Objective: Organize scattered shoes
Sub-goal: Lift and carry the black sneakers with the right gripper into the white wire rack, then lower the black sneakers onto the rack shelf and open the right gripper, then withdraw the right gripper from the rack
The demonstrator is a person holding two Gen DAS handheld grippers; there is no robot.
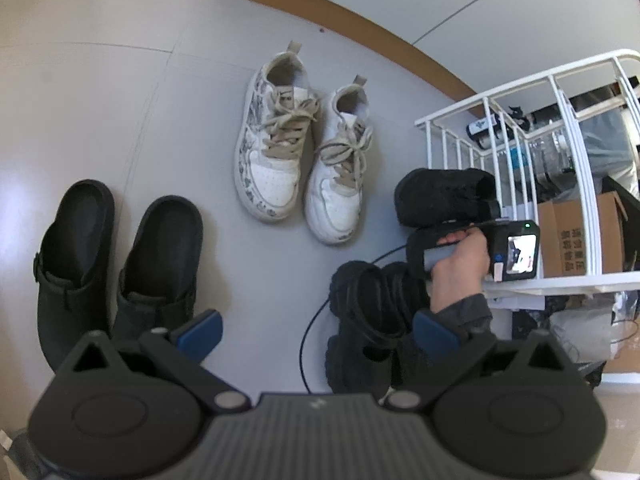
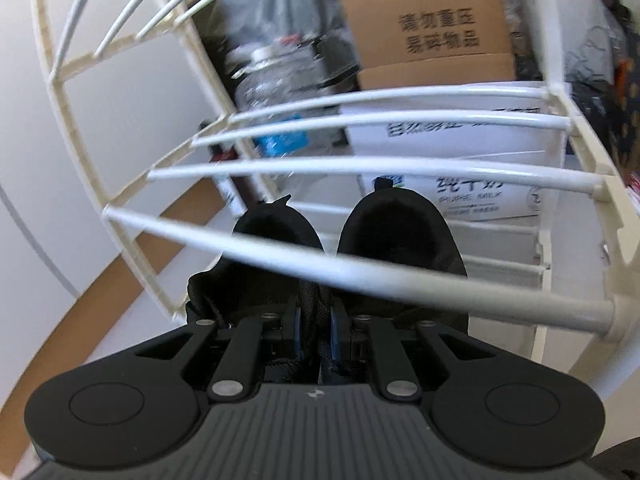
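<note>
My right gripper (image 2: 316, 332) is shut on a pair of black shoes (image 2: 400, 240), pinching their inner walls together between its blue pads. The shoes hang at the front of a white wire shoe rack (image 2: 360, 168), below one of its bars. In the left wrist view a hand (image 1: 456, 268) holds that gripper, with the black shoes (image 1: 444, 196) right beside the rack (image 1: 520, 128). My left gripper (image 1: 316, 332) is open with nothing between its fingers, above the floor. White lace-up sneakers (image 1: 272, 148) lie paired ahead, and black clogs (image 1: 160, 264) stand at the left.
Chunky black boots (image 1: 368, 320) stand on the floor under the hand, with a black cable (image 1: 308, 344) beside them. Behind the rack are a cardboard box (image 2: 420, 20), a water bottle (image 2: 272, 88) and a white milk carton box (image 2: 460, 184). A brown skirting board (image 1: 360, 28) edges the wall.
</note>
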